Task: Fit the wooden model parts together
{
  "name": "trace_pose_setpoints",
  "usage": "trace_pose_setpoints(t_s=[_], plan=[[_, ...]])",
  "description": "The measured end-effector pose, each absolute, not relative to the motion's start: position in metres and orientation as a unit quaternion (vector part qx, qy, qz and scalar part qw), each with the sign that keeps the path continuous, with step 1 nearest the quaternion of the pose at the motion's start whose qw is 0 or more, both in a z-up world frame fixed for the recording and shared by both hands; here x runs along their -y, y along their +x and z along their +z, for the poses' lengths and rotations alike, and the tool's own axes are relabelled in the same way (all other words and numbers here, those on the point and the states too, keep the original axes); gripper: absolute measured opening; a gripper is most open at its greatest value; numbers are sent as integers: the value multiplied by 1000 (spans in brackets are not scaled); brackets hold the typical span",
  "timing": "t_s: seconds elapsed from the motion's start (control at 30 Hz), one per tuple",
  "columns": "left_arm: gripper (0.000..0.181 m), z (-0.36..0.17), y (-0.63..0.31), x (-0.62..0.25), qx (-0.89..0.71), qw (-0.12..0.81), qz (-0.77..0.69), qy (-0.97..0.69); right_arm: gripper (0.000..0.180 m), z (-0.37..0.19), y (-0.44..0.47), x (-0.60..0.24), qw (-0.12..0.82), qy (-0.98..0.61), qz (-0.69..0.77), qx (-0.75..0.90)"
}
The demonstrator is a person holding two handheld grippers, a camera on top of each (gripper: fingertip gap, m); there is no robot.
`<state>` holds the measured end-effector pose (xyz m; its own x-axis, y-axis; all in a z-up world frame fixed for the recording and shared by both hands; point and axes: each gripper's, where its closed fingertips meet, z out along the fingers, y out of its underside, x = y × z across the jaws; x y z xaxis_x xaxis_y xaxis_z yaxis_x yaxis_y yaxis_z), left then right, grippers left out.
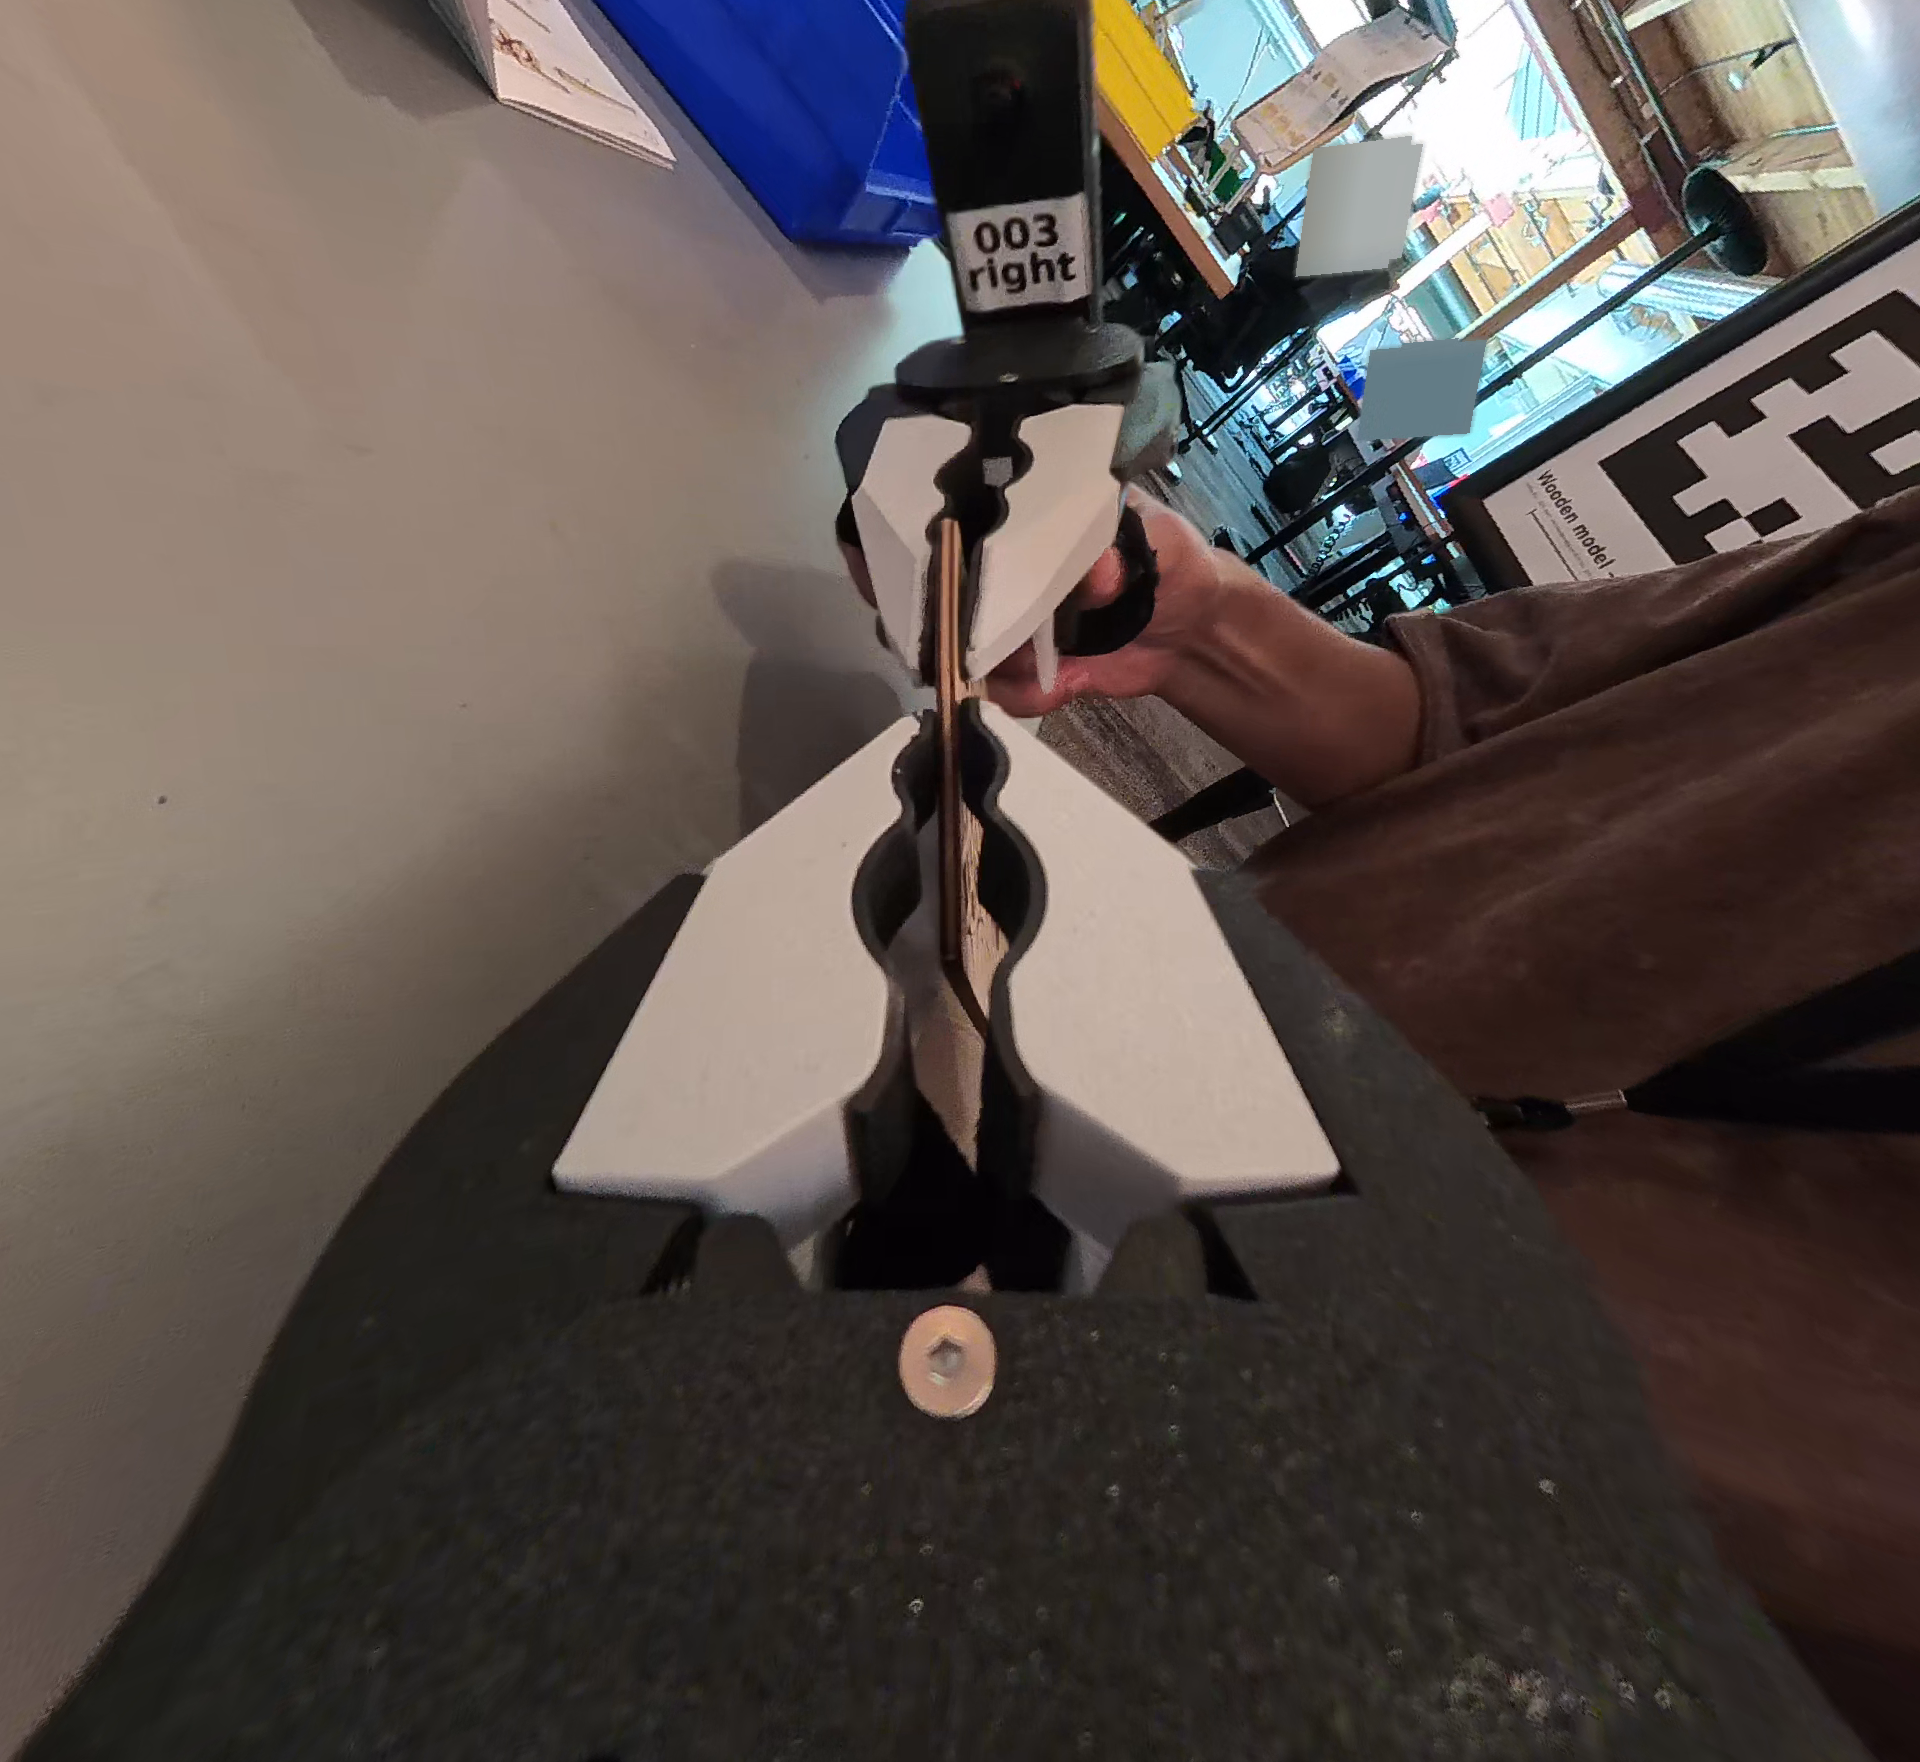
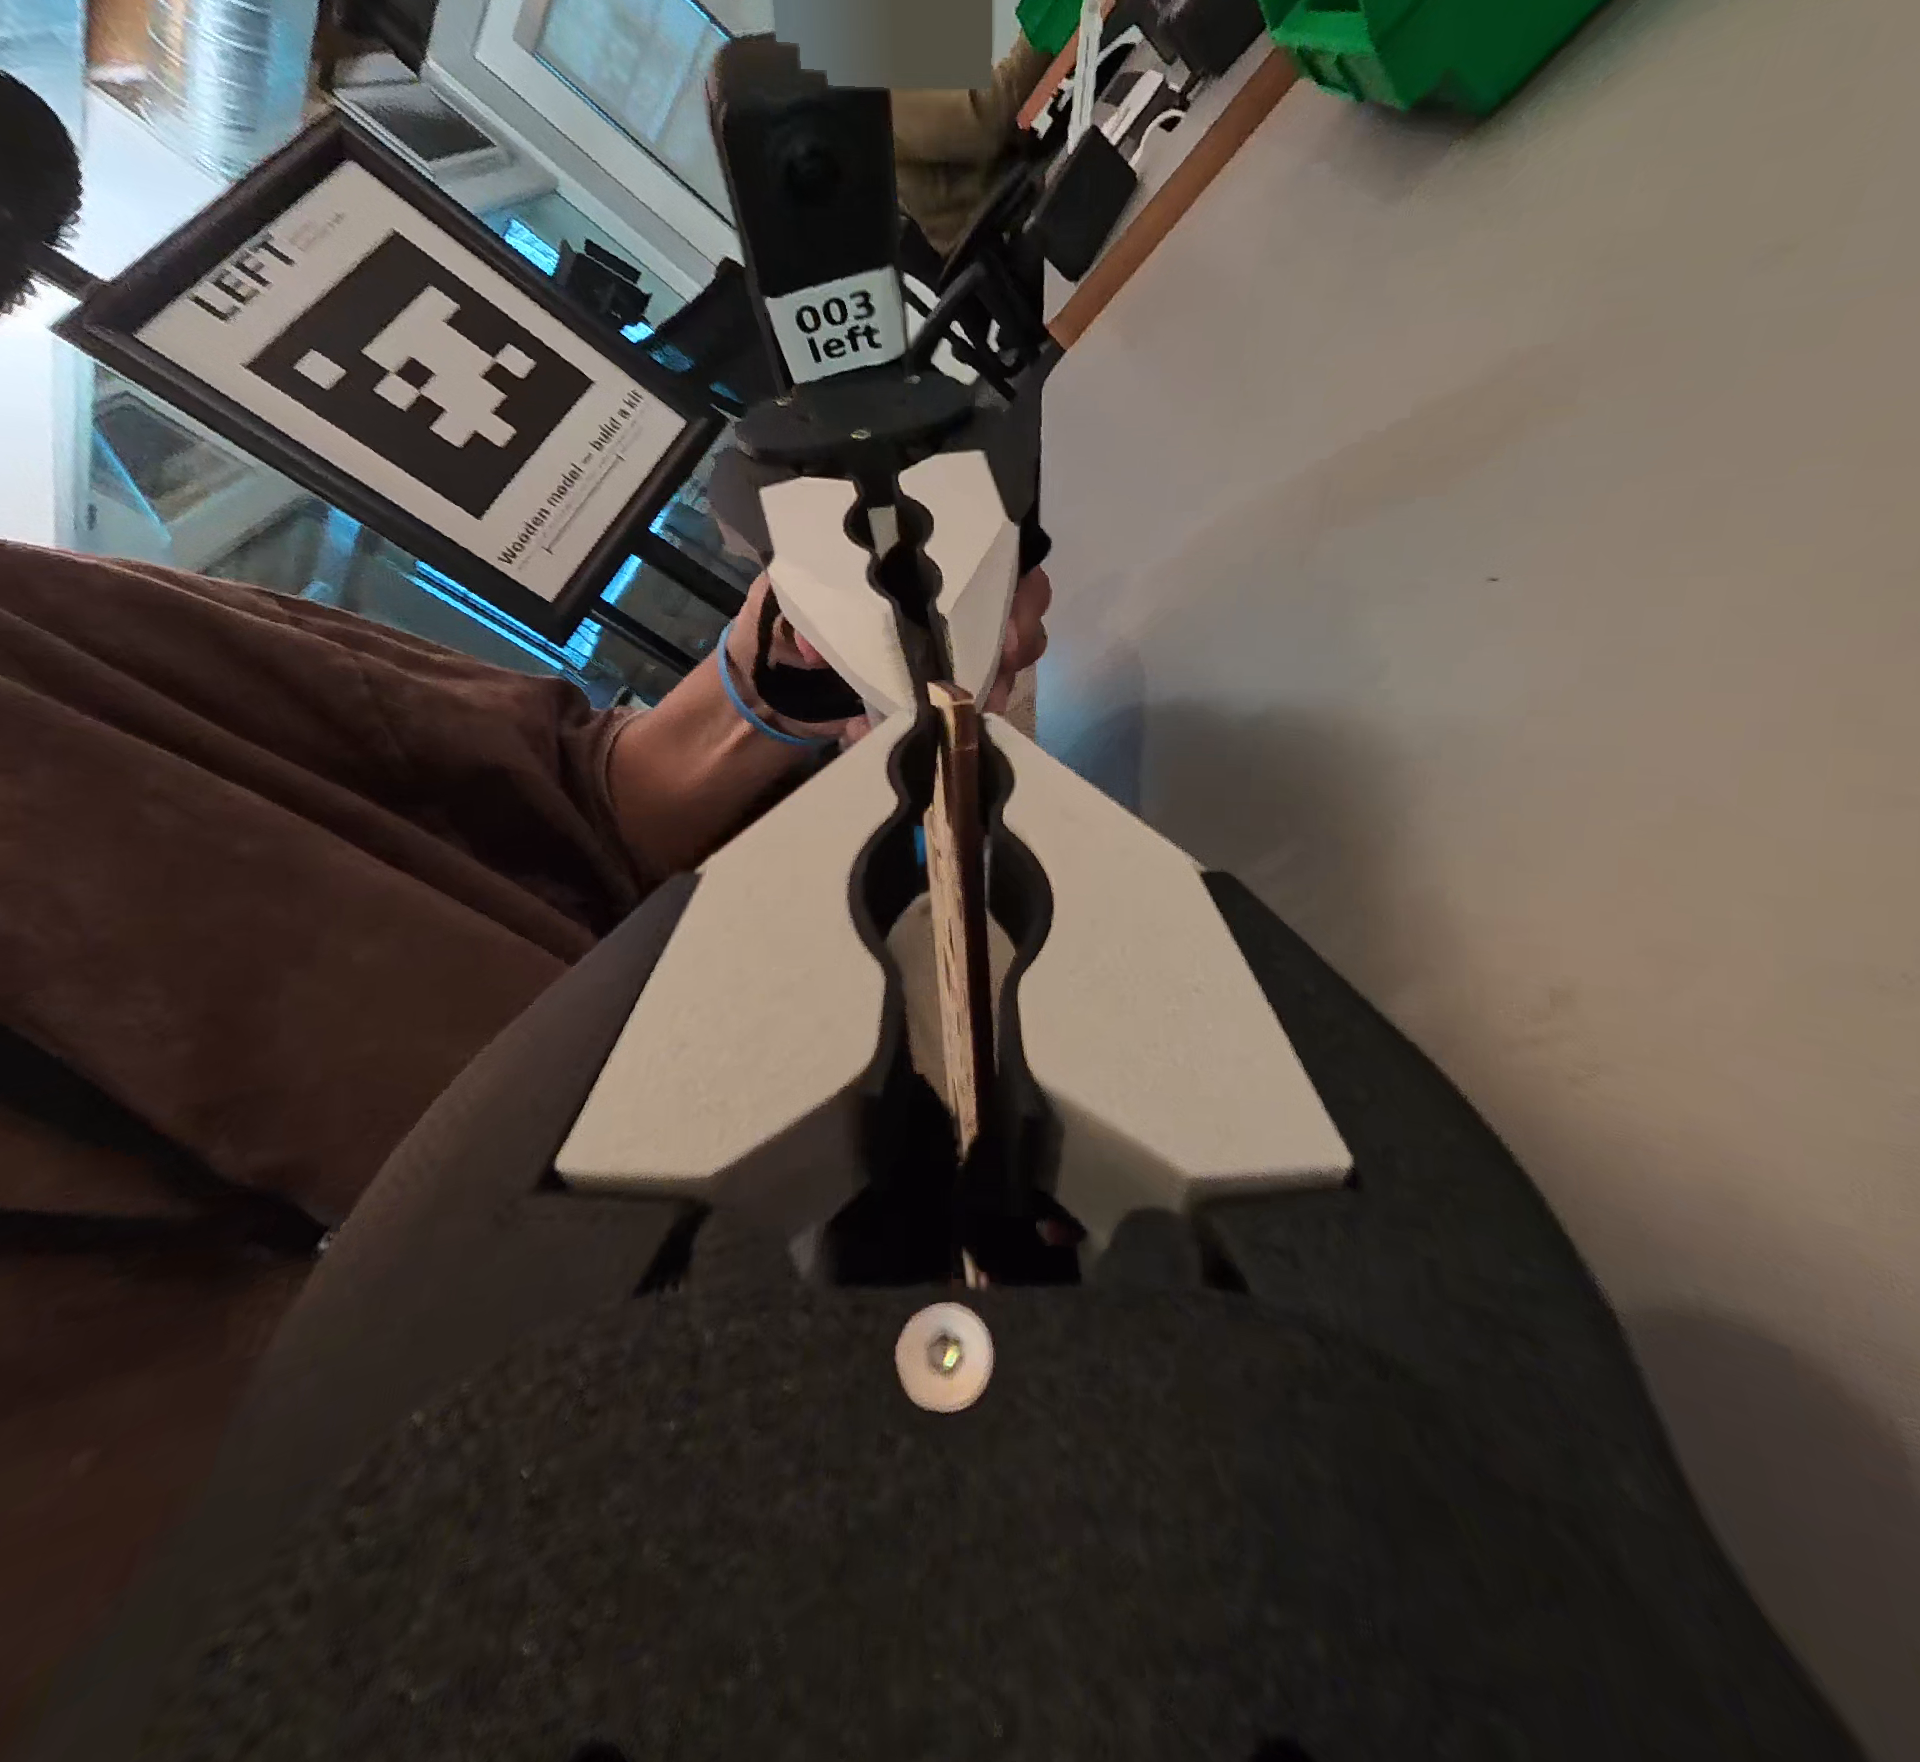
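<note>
Evidently both grippers, left gripper (image 1: 951, 746) and right gripper (image 2: 951, 736), clench 1 thin, flat plywood model piece (image 1: 949, 839) edge-on — light, stiff, snappable — best gripped near joints.

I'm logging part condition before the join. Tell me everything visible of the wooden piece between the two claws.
The wooden piece is a thin, flat, pale plywood sheet with dark burnt-looking edges, seen edge-on. It hangs in the air above the grey table, bridging the two facing tools: the left claw and the right claw each pinch it from opposite ends.
</note>
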<state>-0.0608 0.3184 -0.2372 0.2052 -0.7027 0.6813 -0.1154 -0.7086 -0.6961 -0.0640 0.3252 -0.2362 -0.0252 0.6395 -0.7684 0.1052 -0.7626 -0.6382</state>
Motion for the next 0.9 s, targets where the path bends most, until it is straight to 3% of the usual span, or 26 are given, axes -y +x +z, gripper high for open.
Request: trace_pose_setpoints(t_s=[0.3,0.5,0.9], plan=[[1,-243,-60,-317,-277,250,-567,-734,4,-247,-62,-322,220,-693,603,330],[1,-244,-56,-319,-284,244,-581,-723,4,-245,-57,-324,152,-675,671,266],[1,-260,-55,-322,-278,226,-577,-734,4,-264,-55,-325,164,-703,619,309]])
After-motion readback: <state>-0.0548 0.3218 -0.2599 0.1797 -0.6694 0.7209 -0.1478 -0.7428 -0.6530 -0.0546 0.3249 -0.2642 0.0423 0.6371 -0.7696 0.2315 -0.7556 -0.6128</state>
